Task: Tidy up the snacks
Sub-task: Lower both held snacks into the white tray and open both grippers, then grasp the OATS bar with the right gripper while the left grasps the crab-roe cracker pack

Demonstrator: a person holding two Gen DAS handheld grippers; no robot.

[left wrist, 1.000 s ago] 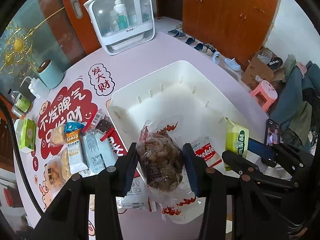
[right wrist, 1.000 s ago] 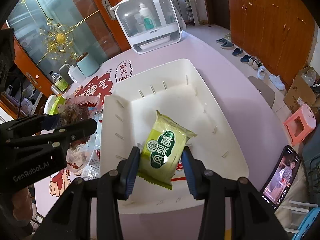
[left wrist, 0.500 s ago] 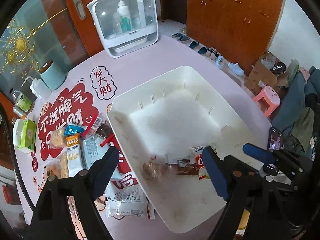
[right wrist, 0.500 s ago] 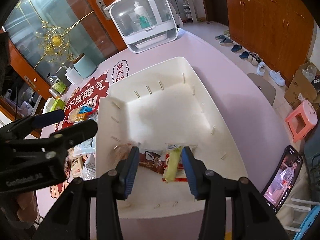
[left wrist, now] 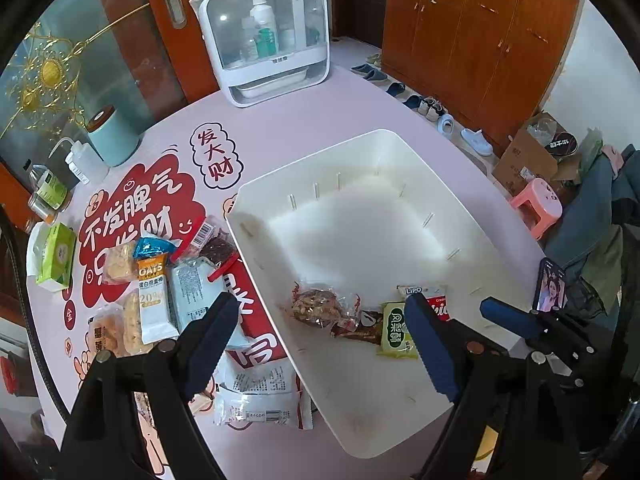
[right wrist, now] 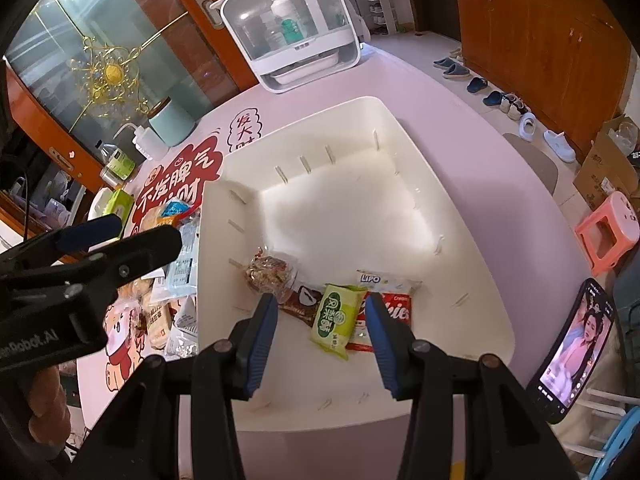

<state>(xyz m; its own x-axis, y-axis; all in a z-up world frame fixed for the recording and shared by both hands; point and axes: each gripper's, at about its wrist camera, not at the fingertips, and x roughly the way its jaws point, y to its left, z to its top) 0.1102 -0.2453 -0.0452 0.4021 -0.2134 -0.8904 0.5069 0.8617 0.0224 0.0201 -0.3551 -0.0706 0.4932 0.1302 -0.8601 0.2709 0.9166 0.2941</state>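
Note:
A white bin (left wrist: 320, 156) (right wrist: 300, 120) stands on the pink table. At its near end lie a clear bag of brown snacks (left wrist: 316, 306) (right wrist: 270, 274), a brown packet (left wrist: 364, 326) (right wrist: 304, 300), a green packet (left wrist: 394, 330) (right wrist: 336, 316) and a red-and-white Lipo cookie packet (left wrist: 428, 296) (right wrist: 388, 284). My left gripper (left wrist: 320, 308) hangs above the bin's near left corner, open wide and holding nothing. Over the green packet, my right gripper (right wrist: 321, 300) is open, its pads clear of the packet below. Several loose snack packets (left wrist: 152, 292) (right wrist: 180, 264) lie on the table left of the bin.
A white cabinet with bottles (left wrist: 272, 40) stands at the table's far side. A teal canister (left wrist: 112, 132), a squeeze bottle (left wrist: 80, 160) and a green tissue box (left wrist: 56, 256) sit at the left. A lit phone (right wrist: 576, 344) stands to the right of the bin.
My left gripper opened wide and let the clear snack bag drop into the bin. The green packet left my right gripper and now lies flat in the bin.

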